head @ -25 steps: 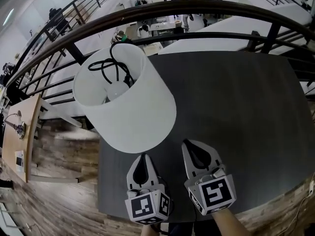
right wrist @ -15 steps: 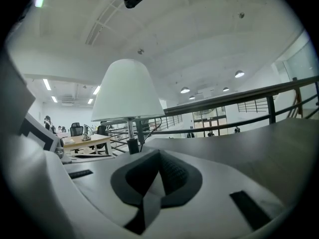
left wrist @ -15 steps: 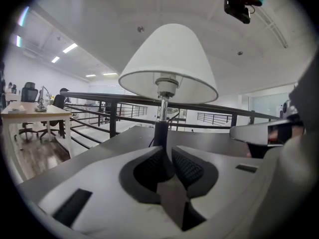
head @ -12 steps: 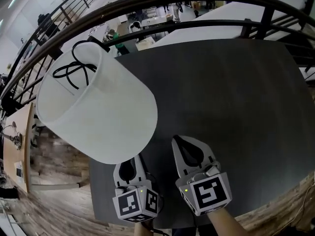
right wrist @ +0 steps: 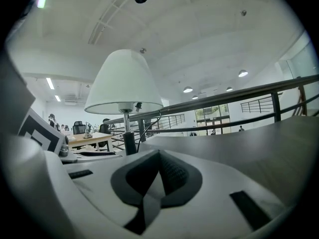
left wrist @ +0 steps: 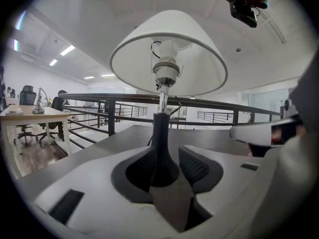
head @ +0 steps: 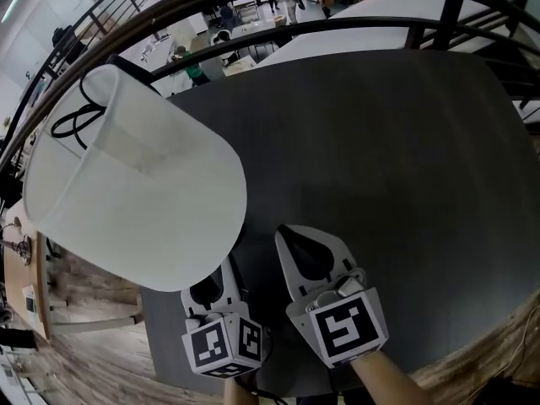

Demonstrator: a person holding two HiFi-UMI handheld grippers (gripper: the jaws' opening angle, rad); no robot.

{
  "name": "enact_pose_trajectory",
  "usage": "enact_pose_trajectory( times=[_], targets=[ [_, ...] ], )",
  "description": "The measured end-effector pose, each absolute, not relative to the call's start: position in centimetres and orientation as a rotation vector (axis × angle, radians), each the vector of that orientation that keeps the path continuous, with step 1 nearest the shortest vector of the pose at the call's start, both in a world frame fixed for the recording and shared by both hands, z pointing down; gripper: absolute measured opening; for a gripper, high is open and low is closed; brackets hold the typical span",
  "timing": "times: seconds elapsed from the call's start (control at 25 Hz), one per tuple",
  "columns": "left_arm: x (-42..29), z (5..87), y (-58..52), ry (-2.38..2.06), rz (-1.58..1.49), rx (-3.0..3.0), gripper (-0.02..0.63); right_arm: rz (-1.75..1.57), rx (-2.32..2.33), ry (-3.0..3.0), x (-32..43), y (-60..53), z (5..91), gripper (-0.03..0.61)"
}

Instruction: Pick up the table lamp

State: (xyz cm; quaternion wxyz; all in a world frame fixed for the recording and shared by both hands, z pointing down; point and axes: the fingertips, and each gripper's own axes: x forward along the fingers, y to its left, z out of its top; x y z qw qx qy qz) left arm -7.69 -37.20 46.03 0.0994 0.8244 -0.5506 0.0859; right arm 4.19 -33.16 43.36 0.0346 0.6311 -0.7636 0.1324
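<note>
The table lamp has a white shade that fills the left of the head view; a black cord loops at its top. In the left gripper view its shade sits on a chrome stem above a black flared base. My left gripper is half hidden under the shade. Its jaws are opening around the base, with a small gap on each side. My right gripper lies just right of it, shut and empty. The right gripper view shows the lamp to the left, beyond the closed jaws.
The dark grey table stretches away to the right and far side. A black railing curves round its far edge. The table's left edge runs under the lamp, with wooden floor far below. The lamp's cord trails behind the stem.
The lamp shade has swung left and lower in the head view. Both grippers have drifted toward the near table edge. The left jaws, closed before, now stand apart.
</note>
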Motion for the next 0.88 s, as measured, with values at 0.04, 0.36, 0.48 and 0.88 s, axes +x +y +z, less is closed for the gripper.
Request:
enact_pose_trajectory(
  times=[0.04,0.36,0.48,0.88],
  targets=[
    [-7.6,46.1,-37.4,-1.632,0.257,2.441,0.173,0.409,1.938,-2.35,4.2,-33.2,43.4,-0.005],
    [-7.0,46.3,-38.9,-1.633,0.257,2.445,0.236,0.426,1.947,-2.356,4.1,-33.4,44.1,-0.005],
    [-6.8,46.6,-39.7,-1.632,0.244,2.435,0.245,0.439,1.956,-2.359,4.5,-33.6,44.4,-0.005],
    [-6.3,47.4,-41.3,-1.616,0.269,2.454,0.282,0.441,1.948,-2.382,3.9,-34.2,45.1,-0.005]
  ],
)
